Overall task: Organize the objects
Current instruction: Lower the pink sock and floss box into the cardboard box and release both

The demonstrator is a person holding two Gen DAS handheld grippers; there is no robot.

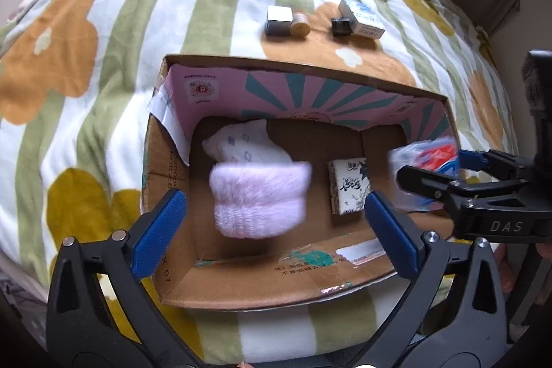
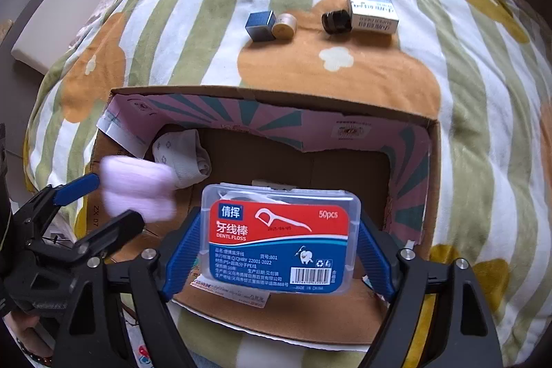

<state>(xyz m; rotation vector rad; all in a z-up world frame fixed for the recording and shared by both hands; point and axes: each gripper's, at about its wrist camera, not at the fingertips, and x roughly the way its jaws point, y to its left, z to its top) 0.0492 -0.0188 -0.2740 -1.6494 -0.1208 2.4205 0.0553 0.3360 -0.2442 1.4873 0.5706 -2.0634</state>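
Observation:
An open cardboard box (image 1: 241,281) lies on a flowered blanket. My left gripper (image 1: 276,230) is open above the box; a fluffy pink sock (image 1: 260,199), blurred, is in the air between its fingers and touches neither. It also shows in the right wrist view (image 2: 138,192). A white patterned sock (image 1: 245,143) and a small white carton (image 1: 348,190) lie inside the box. My right gripper (image 2: 276,244) is shut on a clear dental floss box (image 2: 279,237) with a red and blue label, held over the box's right side (image 2: 433,181).
Beyond the box on the blanket (image 1: 138,23) sit a small blue-grey cube (image 2: 260,25), a gold round tin (image 2: 284,25), a black cap-like object (image 2: 336,19) and a white and blue carton (image 2: 372,9). A pale cushion (image 2: 69,6) lies off the left.

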